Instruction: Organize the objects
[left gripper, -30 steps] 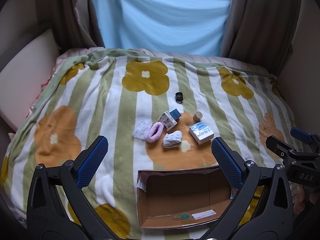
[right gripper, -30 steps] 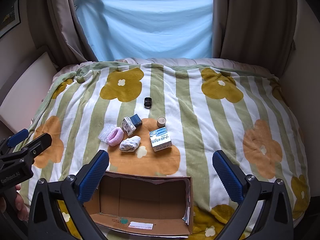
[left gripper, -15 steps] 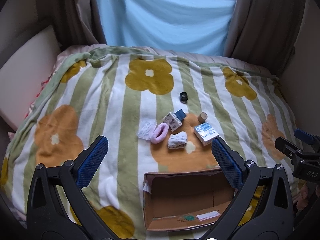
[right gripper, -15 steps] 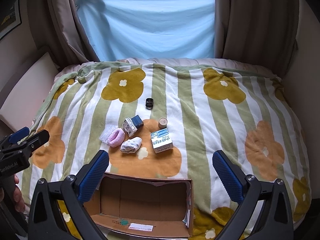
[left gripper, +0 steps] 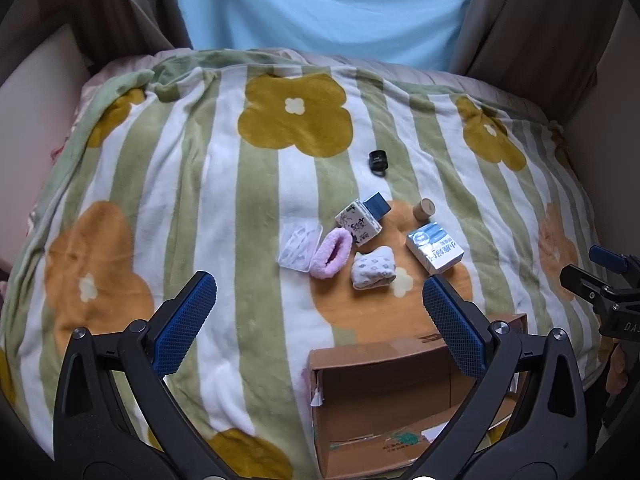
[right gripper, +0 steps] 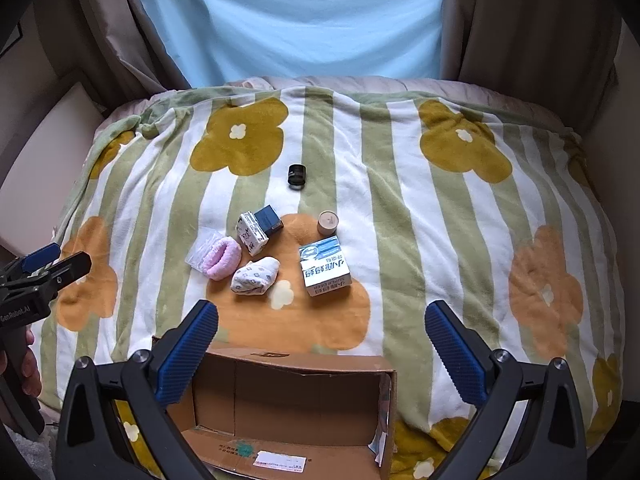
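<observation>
Left gripper point(left gripper: 316, 308): jaws stood wide apart with nothing between them, hovering over the blanket point(left gripper: 192, 184), which reads as an approach with no target picked yet.
Right gripper point(right gripper: 322, 336): also spread wide and empty, held level with its partner; my guess is both were kept open because nothing was ready to be grabbed.
Box point(right gripper: 288, 400): open-topped and bare inside, sitting right under the right fingers, placed nearest the person, probably so drops would be short.
Cluster: just past both sets of fingertips lay the pink sock point(right gripper: 222, 258), the patterned sock point(right gripper: 256, 276) touching it, and the carton point(right gripper: 324, 266) off to the right.
Further out: a printed pack point(right gripper: 252, 234) against a blue box point(right gripper: 269, 218), a clear bag point(right gripper: 202, 250) tucked under the pink sock, a tan tube point(right gripper: 328, 222) upright.
Farthest: black cap point(right gripper: 297, 176), well apart from the rest.
Progress: nothing boxed yet, I'd judge.
</observation>
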`<state>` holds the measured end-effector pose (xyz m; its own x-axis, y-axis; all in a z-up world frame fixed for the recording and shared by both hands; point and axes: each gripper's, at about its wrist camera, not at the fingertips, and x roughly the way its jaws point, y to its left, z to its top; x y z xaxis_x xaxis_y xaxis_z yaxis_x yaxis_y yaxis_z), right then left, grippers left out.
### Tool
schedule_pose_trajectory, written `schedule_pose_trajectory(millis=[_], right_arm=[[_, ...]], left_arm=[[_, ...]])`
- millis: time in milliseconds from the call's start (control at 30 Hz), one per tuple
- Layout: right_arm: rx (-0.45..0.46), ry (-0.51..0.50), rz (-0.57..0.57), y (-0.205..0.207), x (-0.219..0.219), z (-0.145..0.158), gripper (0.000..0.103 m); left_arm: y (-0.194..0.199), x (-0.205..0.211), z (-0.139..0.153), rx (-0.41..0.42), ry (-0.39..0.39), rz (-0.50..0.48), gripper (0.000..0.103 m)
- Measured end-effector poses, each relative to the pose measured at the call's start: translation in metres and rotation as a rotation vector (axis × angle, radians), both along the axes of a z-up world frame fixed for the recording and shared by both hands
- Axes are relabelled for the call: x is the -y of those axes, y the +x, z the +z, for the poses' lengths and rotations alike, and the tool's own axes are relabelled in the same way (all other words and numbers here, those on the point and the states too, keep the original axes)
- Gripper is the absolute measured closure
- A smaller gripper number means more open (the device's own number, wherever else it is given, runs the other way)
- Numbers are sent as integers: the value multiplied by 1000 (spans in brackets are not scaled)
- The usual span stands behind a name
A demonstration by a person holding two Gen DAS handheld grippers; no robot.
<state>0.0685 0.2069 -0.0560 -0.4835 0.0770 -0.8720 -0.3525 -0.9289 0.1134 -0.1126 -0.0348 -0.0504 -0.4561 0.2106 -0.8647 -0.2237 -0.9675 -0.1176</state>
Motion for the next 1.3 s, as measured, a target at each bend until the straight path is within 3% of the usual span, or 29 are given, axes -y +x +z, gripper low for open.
schedule_pose_trajectory(millis=[500,800,1033,1200,1300], right_arm=[[178,-14,50,-85,-34,-102,1],[313,-31,120,-131,-42,-173,1],[355,-31,169,-145,-42,-209,1],[387,-26,187,-147,-43,-226,5],[400,-30,192,-148,-45,-233,13]], left_arm=[[-99,-61,-105,83,-68,-193,1],[-122,-119,-180,108,-180,-390,1],[-133,-137,-221,124,-217,-451,1],[-135,-146,-238,142,-243,-491,14],[-135,-149,-245,154,-247,-507,33]])
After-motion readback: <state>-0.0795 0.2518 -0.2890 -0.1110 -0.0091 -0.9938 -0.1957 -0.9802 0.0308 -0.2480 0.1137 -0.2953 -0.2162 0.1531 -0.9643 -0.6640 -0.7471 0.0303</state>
